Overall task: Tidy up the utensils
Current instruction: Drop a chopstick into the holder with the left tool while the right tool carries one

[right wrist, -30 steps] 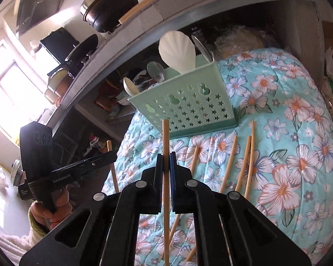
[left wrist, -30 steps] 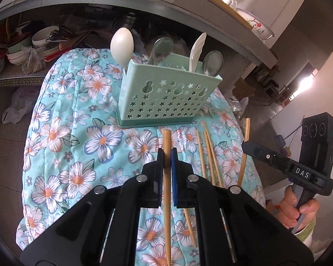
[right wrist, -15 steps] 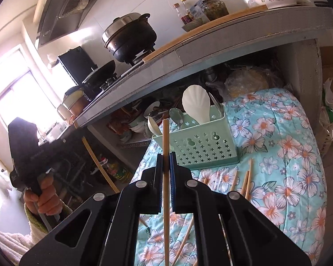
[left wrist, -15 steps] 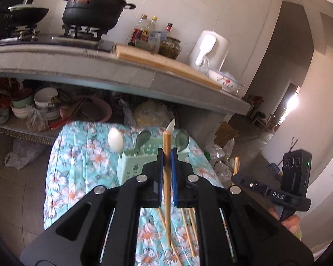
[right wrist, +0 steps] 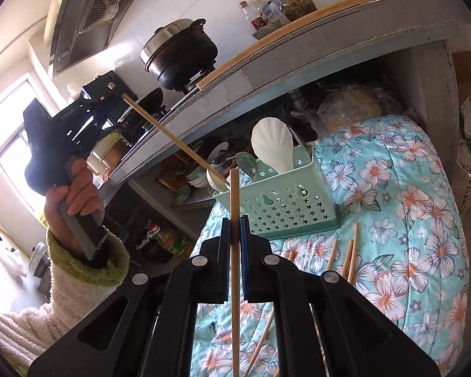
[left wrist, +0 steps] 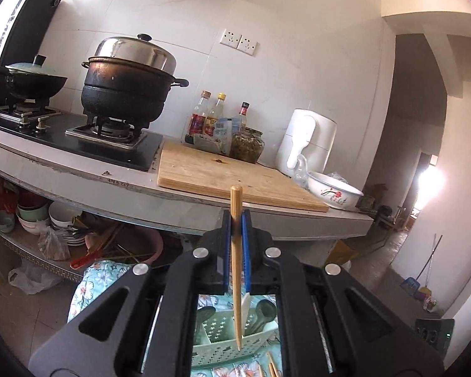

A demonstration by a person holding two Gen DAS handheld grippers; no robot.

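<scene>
My left gripper (left wrist: 236,220) is shut on a wooden chopstick (left wrist: 236,267), held high. Its lower tip hangs over the mint-green star-pattern caddy (left wrist: 216,345) seen between the gripper's arms. In the right wrist view the left gripper (right wrist: 127,102) is up at the left in a person's hand, and its chopstick (right wrist: 172,138) slants down to the caddy's (right wrist: 285,204) left end. My right gripper (right wrist: 235,229) is shut on a second chopstick (right wrist: 234,194), short of the caddy. The caddy holds a white scalloped spoon (right wrist: 271,144) and metal spoons. Several loose chopsticks (right wrist: 351,248) lie on the floral cloth (right wrist: 408,220).
A concrete counter (left wrist: 110,185) runs behind the table with a black pot (left wrist: 125,91), a cutting board (left wrist: 223,176), bottles, a white kettle (left wrist: 304,144) and a flowered bowl (left wrist: 332,188). Bowls and plates crowd the shelf (left wrist: 40,220) under it.
The left gripper rose and tipped upward with its chopstick, so its view swung from the table to the counter; the chopstick's tip now hangs at the caddy. The right gripper lifted slightly.
</scene>
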